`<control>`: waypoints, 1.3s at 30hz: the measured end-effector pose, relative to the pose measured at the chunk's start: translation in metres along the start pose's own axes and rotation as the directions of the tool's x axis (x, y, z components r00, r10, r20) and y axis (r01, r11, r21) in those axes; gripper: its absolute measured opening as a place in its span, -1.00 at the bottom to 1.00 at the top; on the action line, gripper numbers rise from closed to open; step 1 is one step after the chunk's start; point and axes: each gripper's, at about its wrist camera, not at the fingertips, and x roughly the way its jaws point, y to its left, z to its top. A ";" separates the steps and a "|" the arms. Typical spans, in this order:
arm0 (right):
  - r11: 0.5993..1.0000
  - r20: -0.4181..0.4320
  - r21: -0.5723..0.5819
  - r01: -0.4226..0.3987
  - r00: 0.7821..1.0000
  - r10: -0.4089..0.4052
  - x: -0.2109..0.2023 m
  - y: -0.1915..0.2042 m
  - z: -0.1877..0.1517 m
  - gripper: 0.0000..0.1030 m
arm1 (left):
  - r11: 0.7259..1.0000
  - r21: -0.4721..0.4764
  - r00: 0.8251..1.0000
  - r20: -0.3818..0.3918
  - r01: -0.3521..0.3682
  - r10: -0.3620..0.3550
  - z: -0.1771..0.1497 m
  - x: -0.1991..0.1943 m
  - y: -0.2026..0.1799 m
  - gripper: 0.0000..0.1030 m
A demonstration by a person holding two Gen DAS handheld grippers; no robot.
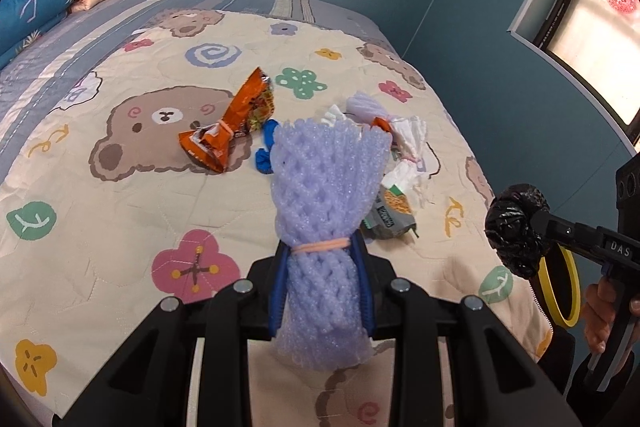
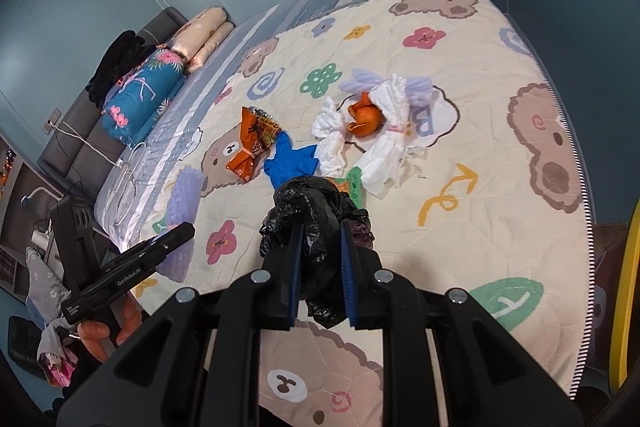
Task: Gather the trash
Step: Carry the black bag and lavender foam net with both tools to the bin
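A soft purple foam net sleeve (image 1: 328,195), tied round with a pink rubber band (image 1: 322,246), is pinched between the blue pads of the left gripper (image 1: 323,283). It is held up above the cream quilt with brown bear faces and flowers (image 1: 120,211). A crumpled black plastic bag (image 2: 316,227) is squeezed between the blue pads of the right gripper (image 2: 320,267), and it is also lifted off the quilt. Each gripper is held by a person's hand (image 2: 102,331).

More trash is left lying on the quilt. An orange snack wrapper tied with a rubber band (image 1: 230,131) is found on the big brown bear face (image 1: 160,131) in the middle of the quilt. A blue rubber glove (image 2: 290,163) is seen just beside that bear face, touching the wrapper. Bunches of white tissue paper (image 2: 384,135) are heaped a little further from the bear face, with a small orange scrap (image 2: 364,121) among them. A green and grey packet (image 1: 390,215) is lying near the tissue. At the far end of the bed, folded blankets (image 2: 160,87) are stacked, well apart from the bear face
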 end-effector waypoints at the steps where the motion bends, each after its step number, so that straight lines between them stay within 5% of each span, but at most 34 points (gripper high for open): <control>1: 1.000 0.004 0.005 0.005 1.000 -0.005 -0.004 -0.004 -0.001 -0.67 | 1.000 0.008 1.000 -0.001 0.002 -0.002 0.000 0.000 -0.005 -0.47; 17: 0.995 0.075 0.088 0.053 0.995 -0.060 -0.060 -0.065 -0.009 -0.67 | 0.988 0.130 0.996 -0.032 0.084 -0.081 0.004 0.010 -0.086 -0.47; 39: 0.966 0.171 0.222 0.135 0.970 -0.175 -0.135 -0.152 -0.020 -0.67 | 0.930 0.292 0.974 -0.097 0.224 -0.204 0.003 0.039 -0.218 -0.47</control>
